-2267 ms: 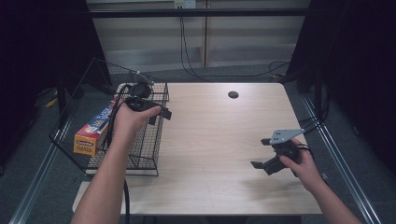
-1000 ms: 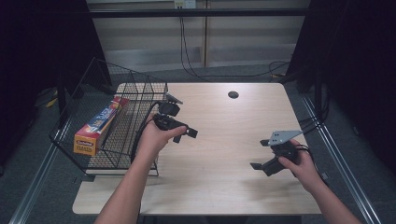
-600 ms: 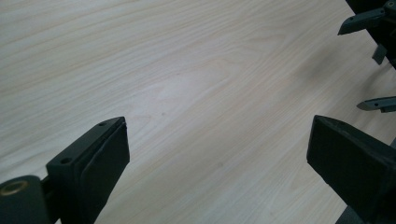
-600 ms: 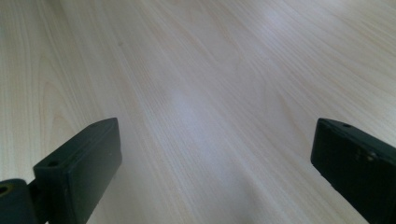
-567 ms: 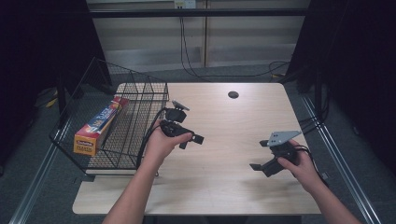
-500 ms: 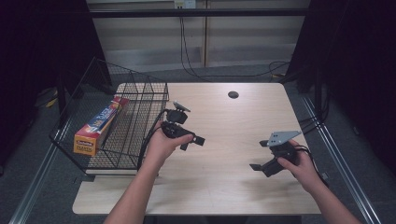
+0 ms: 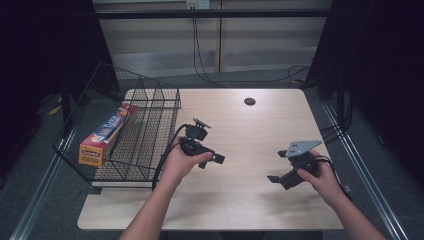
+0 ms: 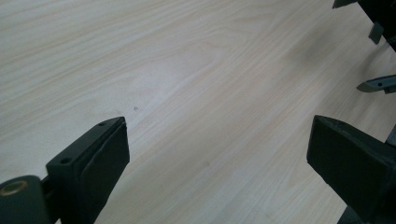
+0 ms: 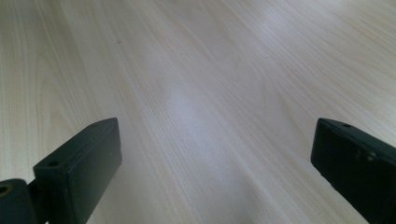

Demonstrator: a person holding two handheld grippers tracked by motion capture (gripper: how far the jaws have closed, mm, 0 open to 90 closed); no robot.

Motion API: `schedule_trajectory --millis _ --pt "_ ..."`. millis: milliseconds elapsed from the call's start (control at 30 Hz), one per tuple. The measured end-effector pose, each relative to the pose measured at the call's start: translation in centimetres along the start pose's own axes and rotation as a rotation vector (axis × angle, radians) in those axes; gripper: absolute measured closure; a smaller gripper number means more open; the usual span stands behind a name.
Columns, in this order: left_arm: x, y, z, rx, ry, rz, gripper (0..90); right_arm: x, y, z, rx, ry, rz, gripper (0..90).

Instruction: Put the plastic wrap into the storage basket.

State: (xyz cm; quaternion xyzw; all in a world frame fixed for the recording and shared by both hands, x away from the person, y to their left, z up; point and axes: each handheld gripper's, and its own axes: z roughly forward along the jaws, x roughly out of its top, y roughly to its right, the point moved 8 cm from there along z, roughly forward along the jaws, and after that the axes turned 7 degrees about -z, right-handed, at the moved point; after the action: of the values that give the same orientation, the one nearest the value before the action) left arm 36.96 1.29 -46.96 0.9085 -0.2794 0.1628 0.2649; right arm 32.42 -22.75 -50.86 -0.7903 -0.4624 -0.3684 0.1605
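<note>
My left gripper (image 7: 212, 161) hovers over the light wooden table (image 7: 240, 210), just right of a black wire basket (image 7: 159, 91). In the left gripper view its jaws (image 8: 219, 154) stand wide open over bare wood, with nothing between them. My right gripper (image 7: 277, 166) is held low at the table's right side and points left. It is open too, and the right gripper view (image 9: 215, 158) has only wood grain between its jaws. A long orange, red and blue box (image 7: 105, 134) lies along the left side of the basket.
The basket overhangs the table's left edge. A dark round grommet (image 7: 249, 101) sits near the table's far edge. Cables run along the floor behind the table. The other gripper's jaw tips (image 8: 377, 85) show at the top right of the left gripper view.
My left gripper has come away from over the basket and moved right, out over the table. The box stays in the basket. The right gripper has hardly moved.
</note>
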Motion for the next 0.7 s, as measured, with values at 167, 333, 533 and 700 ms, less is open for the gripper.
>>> schedule_trajectory --millis 167,333,533,700 --pt "-0.8 0.2 0.9 -0.002 -0.004 0.020 5.9 -0.1 0.0 0.0 0.001 -0.002 0.005 1.4" --pt "-1.3 0.6 1.7 -0.002 0.003 0.034 6.0 -0.2 0.0 0.1 0.001 -0.002 0.007 1.4" --pt "-1.8 0.8 2.5 -0.029 0.034 0.026 6.0 -0.3 -0.1 0.2 0.004 -0.008 0.005 1.4" --pt "-2.0 0.8 2.5 -0.035 0.048 0.032 6.0 -0.4 0.1 0.2 -0.001 -0.003 0.008 1.4"
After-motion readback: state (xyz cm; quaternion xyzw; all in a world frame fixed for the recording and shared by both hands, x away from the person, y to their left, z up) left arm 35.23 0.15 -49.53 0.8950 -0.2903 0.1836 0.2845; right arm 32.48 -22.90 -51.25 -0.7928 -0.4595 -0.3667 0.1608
